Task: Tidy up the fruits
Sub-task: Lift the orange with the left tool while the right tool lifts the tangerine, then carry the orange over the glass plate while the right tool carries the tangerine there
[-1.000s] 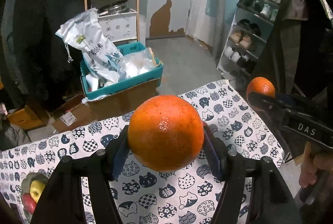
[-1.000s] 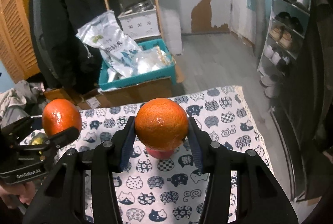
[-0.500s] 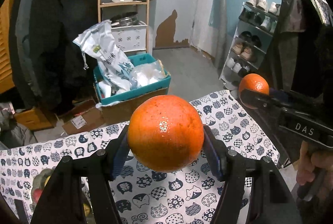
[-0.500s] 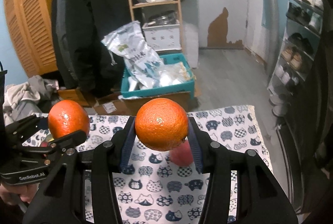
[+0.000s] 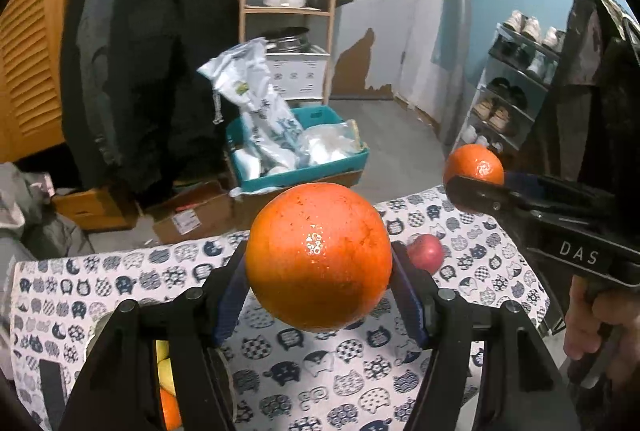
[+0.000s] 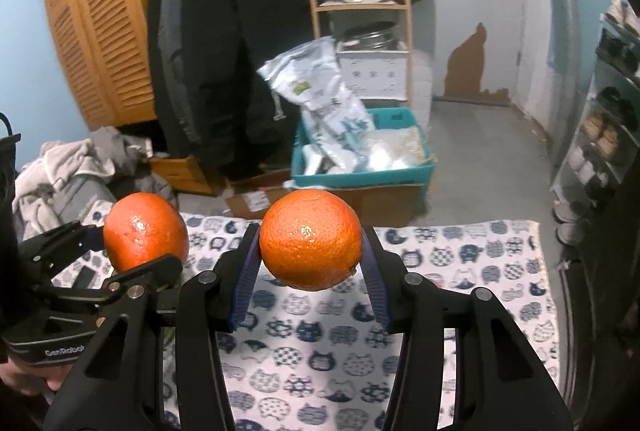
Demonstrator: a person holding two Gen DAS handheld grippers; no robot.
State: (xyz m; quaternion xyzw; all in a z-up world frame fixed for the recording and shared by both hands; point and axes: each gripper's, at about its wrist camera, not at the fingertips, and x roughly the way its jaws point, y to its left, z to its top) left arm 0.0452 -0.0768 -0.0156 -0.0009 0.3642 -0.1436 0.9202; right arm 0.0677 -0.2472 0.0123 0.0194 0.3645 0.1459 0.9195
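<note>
My left gripper (image 5: pixel 318 259) is shut on a large orange (image 5: pixel 318 255), held above the cat-print tablecloth (image 5: pixel 280 363); it also shows in the right wrist view (image 6: pixel 146 231). My right gripper (image 6: pixel 310 241) is shut on a second orange (image 6: pixel 311 239), seen at the right of the left wrist view (image 5: pixel 474 165). A red apple (image 5: pixel 426 253) lies on the cloth behind the left orange. A bowl (image 5: pixel 94 331) at lower left holds yellow and orange fruit (image 5: pixel 168 403), mostly hidden by my left gripper.
Beyond the table's far edge stand a teal crate with bags (image 5: pixel 296 151), cardboard boxes (image 5: pixel 192 217), a hanging black coat (image 5: pixel 148 51) and a wooden shelf (image 5: pixel 288 11). A shoe rack (image 5: pixel 508 103) stands at the right.
Both grippers have risen and tilted up with their oranges still held. The red apple now shows beside the left orange. More of the room and less of the cloth is in view.
</note>
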